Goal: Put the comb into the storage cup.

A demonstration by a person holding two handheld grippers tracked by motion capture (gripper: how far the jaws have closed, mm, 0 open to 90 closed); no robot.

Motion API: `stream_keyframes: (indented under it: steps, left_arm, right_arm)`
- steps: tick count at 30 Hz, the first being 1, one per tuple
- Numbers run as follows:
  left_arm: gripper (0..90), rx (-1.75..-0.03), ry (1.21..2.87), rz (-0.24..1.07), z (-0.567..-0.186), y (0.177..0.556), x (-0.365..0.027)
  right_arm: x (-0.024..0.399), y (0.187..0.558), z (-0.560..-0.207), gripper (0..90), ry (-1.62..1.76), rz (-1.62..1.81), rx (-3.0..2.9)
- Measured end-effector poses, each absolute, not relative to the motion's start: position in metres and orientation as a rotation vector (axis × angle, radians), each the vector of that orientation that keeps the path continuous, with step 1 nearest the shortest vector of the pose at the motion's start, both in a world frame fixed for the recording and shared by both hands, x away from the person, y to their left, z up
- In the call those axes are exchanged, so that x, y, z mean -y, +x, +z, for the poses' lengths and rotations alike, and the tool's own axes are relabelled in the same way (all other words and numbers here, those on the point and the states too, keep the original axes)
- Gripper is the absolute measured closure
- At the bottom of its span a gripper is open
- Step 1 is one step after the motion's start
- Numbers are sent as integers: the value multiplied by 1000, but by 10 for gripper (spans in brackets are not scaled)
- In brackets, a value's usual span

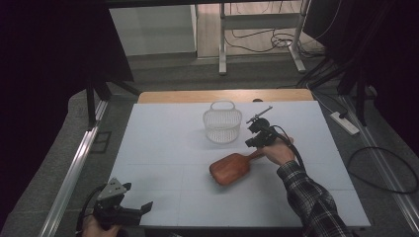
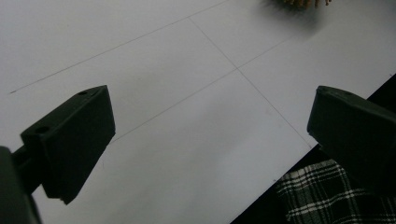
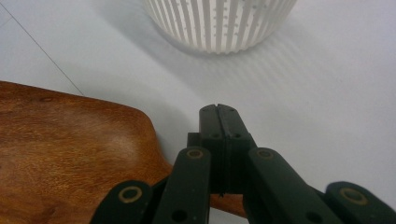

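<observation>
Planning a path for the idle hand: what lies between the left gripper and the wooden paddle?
Nothing: the high view shows bare white table between the left gripper and the wooden paddle.

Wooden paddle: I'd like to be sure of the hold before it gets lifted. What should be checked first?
1. Right gripper closed: ok, its jaws are shut, pad against pad.
2. Handle between the pads: not ok. It runs beneath the jaws, and nothing shows between the tips.
3. Jaws touching the handle: cannot tell.
4. Wooden paddle lying flat on the table: ok.
5. Basket upright and apart from the paddle: ok.
6. Left gripper out of the way: ok, it is open with nothing between its jaws, at the near left edge.
</observation>
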State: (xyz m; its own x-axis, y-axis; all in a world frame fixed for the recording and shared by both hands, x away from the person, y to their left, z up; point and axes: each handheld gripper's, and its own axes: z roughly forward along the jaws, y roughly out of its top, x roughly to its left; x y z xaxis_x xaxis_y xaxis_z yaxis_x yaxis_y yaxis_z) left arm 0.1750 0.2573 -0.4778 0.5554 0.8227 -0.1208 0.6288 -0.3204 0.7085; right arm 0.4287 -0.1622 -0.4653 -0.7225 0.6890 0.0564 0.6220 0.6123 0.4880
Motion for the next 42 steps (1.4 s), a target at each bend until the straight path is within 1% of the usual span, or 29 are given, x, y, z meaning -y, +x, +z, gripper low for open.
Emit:
stream_keyframes:
  steps: [8, 22, 31, 42]
  left_arm:
    - [18, -1165, 2052, 332, -478, 175, -259]
    - [13, -1171, 2031, 325, -478, 175, -260]
    - [13, -1170, 2031, 326, -478, 174, -260]
    - [14, -1167, 2041, 329, -477, 174, -260]
  right_arm:
    - [161, 431, -473, 899, 1096, 700, -2692]
    - [161, 430, -502, 899, 1114, 644, -2721]
    - [167, 423, -500, 899, 1101, 644, -2737]
    - [180, 401, -499, 899, 1090, 641, -2748]
